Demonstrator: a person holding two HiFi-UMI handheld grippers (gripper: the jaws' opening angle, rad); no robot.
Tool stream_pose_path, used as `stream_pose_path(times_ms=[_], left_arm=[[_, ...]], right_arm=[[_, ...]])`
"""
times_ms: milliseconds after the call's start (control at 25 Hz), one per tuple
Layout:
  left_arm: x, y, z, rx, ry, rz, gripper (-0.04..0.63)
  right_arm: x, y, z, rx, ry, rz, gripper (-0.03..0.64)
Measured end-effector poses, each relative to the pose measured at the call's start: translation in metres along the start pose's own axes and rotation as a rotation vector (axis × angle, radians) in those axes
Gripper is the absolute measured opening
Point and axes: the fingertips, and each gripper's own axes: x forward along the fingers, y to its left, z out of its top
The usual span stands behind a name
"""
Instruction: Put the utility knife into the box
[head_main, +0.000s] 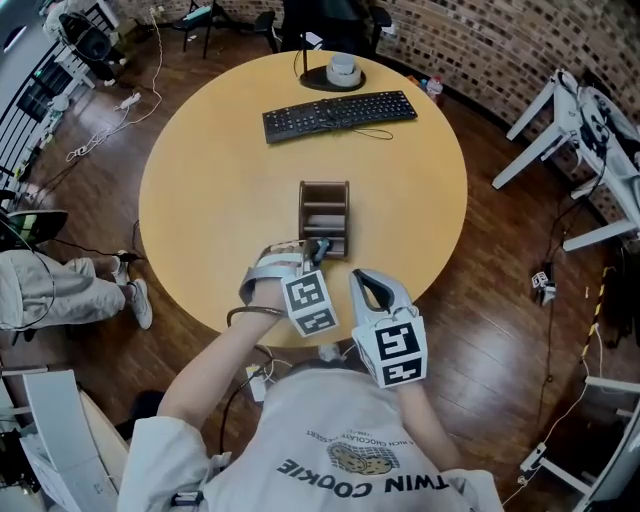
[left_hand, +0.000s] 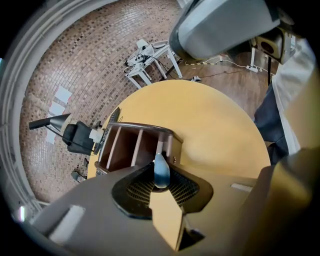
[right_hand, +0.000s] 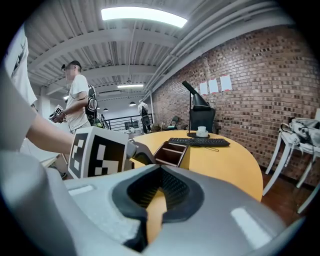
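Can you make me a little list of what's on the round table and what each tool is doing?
table: round, yellow
box: brown, with dividers inside, in the middle of the table
keyboard: black, on the far side of the box
left tool: shut on the utility knife, pointing down at the box's near end
utility knife: blue-grey, between the left tool's tips; cannot tell if it is inside the box
right tool: tips together, holding nothing, beside the left tool

Head view steeply downward; both gripper views low, close, sharing box (head_main: 324, 185) on table (head_main: 210, 200).
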Motion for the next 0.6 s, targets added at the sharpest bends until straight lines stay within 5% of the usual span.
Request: stream_pose_path(times_ms=[600], left_arm=[[0.0077, -0.0031, 0.0043, 0.058, -0.002, 0.019, 0.09]], right_arm=[[0.0002, 0.0073, -0.0058, -0.003, 0.013, 0.021, 0.002]])
